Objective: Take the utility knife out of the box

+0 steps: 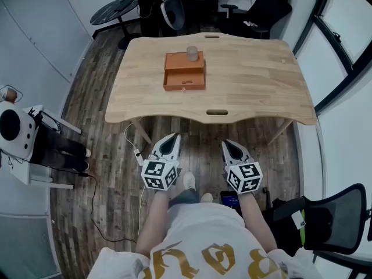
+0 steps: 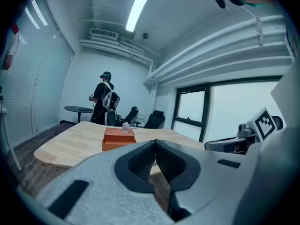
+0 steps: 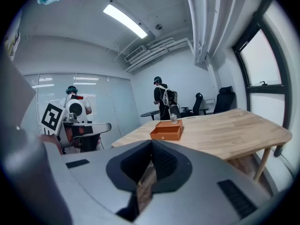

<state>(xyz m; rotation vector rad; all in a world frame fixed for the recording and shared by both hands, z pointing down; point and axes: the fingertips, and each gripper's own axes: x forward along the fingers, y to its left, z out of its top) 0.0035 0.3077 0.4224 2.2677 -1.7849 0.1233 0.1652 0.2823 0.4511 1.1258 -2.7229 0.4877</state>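
Observation:
An orange box with a small knob on its near face sits on the wooden table, left of centre toward the far side. A small clear jar stands on its lid. No utility knife shows in any view. My left gripper and right gripper hang side by side over the floor, short of the table's near edge, both shut and empty. In the left gripper view the jaws are pressed together, with the box far ahead. The right gripper view shows the same: jaws pressed together, box far ahead.
A black office chair stands at my right and a white device at my left, with a cable on the wood floor. Office chairs and a round black table stand beyond the table. A person stands at the far end.

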